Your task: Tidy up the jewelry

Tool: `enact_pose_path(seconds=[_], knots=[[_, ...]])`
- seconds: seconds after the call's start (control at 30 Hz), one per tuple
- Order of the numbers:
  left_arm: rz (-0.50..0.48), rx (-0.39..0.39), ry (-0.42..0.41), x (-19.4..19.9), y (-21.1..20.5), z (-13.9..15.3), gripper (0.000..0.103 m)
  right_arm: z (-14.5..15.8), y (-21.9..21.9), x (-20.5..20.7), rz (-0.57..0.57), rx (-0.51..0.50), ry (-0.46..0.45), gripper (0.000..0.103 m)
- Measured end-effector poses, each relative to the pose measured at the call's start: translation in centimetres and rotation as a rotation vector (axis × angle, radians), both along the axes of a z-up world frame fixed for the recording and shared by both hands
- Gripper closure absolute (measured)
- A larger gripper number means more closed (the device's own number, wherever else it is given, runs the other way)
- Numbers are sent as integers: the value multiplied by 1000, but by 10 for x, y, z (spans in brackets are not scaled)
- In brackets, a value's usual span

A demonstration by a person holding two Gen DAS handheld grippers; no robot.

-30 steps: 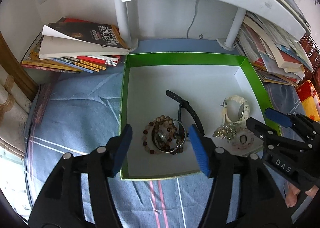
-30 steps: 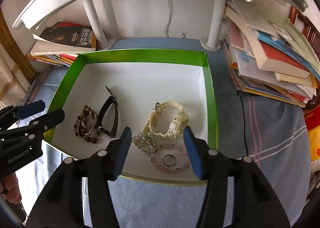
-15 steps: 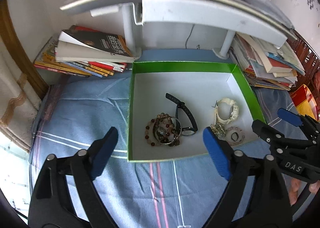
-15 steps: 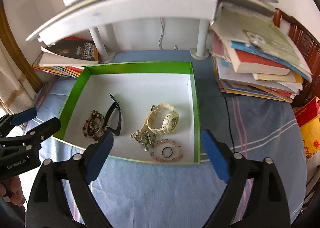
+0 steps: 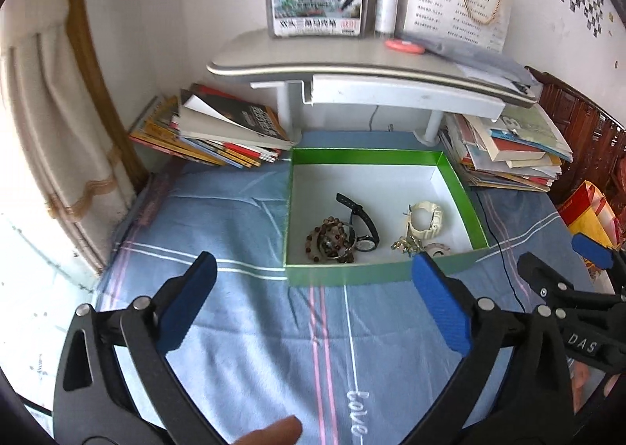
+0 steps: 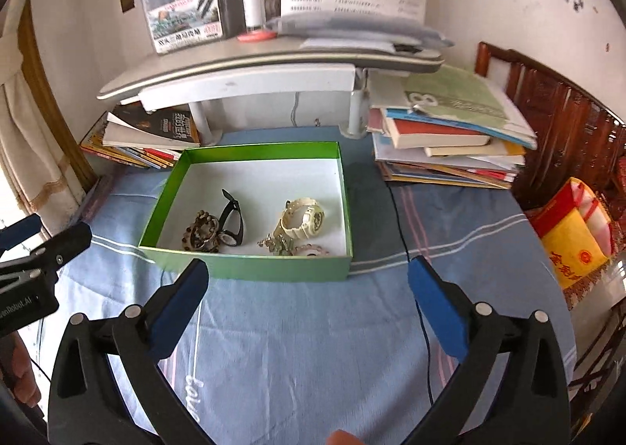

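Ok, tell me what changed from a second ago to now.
Both tools, the left tool and right tool, pulled back and up from the green box, jaws opening wide with nothing between them. The cream watch, black watch and bead bracelets stayed put in the box.

Blue striped bedsheet (image 6: 313, 347), green box (image 6: 274, 269), 2 book stacks (image 6: 442, 148)
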State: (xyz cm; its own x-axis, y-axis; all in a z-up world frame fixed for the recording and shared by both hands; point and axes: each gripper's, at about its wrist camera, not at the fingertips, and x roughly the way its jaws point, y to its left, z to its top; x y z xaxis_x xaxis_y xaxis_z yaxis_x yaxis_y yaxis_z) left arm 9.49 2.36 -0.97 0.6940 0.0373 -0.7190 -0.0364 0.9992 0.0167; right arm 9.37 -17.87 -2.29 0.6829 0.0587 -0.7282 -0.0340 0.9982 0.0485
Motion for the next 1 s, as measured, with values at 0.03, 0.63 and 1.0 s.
enact_pose_path(seconds=[0.03, 0.63, 1.0], knots=[[4, 0, -4, -6, 0, 3, 4, 4, 1, -8, -2, -5, -11, 3], [-67, 25, -8, -72, -16, 11, 4, 26, 5, -72, -8, -50, -108, 3], [-66, 34, -51, -83, -19, 22, 4, 35, 9, -81, 2, -58, -140, 3]])
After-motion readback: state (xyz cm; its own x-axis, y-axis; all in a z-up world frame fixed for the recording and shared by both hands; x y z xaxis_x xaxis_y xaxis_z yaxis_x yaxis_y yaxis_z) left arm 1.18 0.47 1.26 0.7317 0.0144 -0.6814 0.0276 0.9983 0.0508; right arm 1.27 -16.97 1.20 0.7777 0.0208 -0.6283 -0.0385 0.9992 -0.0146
